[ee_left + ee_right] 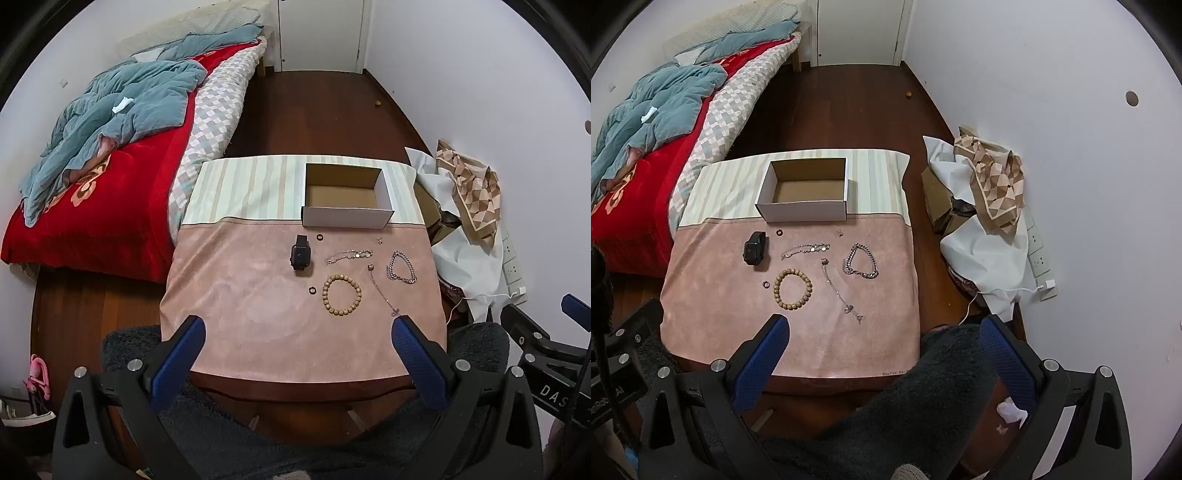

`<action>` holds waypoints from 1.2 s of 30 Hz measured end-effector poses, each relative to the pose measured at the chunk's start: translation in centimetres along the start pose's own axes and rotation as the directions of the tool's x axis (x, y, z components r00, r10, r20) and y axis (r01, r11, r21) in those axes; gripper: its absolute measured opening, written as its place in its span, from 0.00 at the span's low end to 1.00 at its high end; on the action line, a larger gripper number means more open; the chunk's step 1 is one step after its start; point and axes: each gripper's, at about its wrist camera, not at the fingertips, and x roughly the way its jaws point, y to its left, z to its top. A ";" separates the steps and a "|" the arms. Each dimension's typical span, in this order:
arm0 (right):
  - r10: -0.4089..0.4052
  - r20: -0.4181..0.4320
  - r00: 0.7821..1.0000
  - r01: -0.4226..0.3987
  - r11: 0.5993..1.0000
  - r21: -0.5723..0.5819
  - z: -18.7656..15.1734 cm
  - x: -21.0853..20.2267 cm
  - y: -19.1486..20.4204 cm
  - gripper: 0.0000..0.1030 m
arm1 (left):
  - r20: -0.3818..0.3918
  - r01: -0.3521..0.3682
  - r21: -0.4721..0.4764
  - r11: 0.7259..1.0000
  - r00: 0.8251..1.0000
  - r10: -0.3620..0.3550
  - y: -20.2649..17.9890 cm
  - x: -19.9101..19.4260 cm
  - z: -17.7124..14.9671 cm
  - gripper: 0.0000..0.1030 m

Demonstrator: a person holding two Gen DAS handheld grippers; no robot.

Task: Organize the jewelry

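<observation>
Left gripper [299, 328] and right gripper [882, 328] raised before the table [258, 354], jaws wide, empty

Cloth-covered bench [258, 332] at frame centre, with box [347, 214], watch [301, 254], bead bracelet [341, 294], chains [400, 267] and rings [312, 291].

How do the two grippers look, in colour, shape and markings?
The left gripper and right gripper look alike: two blue textured fingers on a black frame with triangular cut-outs and silver bolt heads. In the left wrist view, the other gripper's black body at the right edge bears white letters "DAS". No sleeves show.
</observation>
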 end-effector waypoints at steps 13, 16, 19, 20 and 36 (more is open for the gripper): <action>-0.004 0.009 1.000 0.004 1.000 -0.002 0.1 -0.8 0.4 1.00 | 0.002 0.003 -0.002 1.000 1.000 -0.003 0.0 0.1 0.0 1.00; -0.003 0.010 1.000 0.003 1.000 -0.002 0.1 -0.7 0.3 1.00 | 0.003 0.003 -0.002 1.000 1.000 -0.003 0.0 0.1 0.0 1.00; -0.002 0.011 1.000 0.002 1.000 -0.002 0.3 -0.9 0.0 1.00 | 0.003 0.002 -0.003 1.000 1.000 -0.002 0.0 0.1 0.0 1.00; 0.000 0.012 1.000 0.000 1.000 -0.002 0.2 -0.9 0.0 1.00 | 0.003 0.001 -0.002 1.000 1.000 -0.001 0.0 0.1 0.0 1.00; -0.004 0.029 1.000 0.004 1.000 -0.004 0.4 -1.5 -0.3 1.00 | 0.013 0.009 0.000 1.000 1.000 -0.009 -0.3 -1.3 0.3 1.00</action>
